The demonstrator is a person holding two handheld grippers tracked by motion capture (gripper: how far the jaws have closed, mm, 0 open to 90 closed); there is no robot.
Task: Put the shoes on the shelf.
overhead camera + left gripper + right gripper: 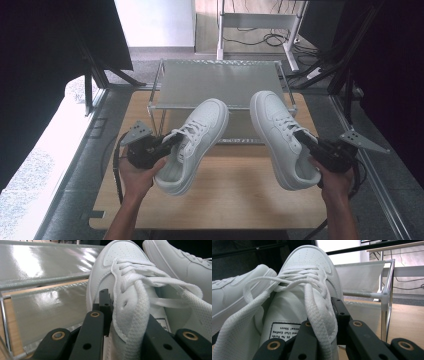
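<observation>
While aloft — L tongs (pixel 167 142) clamped on left sneaker (pixel 200 135); R tongs (pixel 306 140) on right sneaker (pixel 277 130).

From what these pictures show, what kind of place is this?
Probably a lab or workshop set up for recording: a wooden table inside a dark metal frame, a small shoe rack on it, and loose cables on the floor behind.

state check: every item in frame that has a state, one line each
Left shoe: held off the table, toe pointing away, laces tied.
Right shoe: held off the table, toe pointing away, laces tied.
Left claw: shut on the left shoe's side wall.
Right claw: shut on the right shoe's side wall.
Rack: top shelf bare.
</observation>
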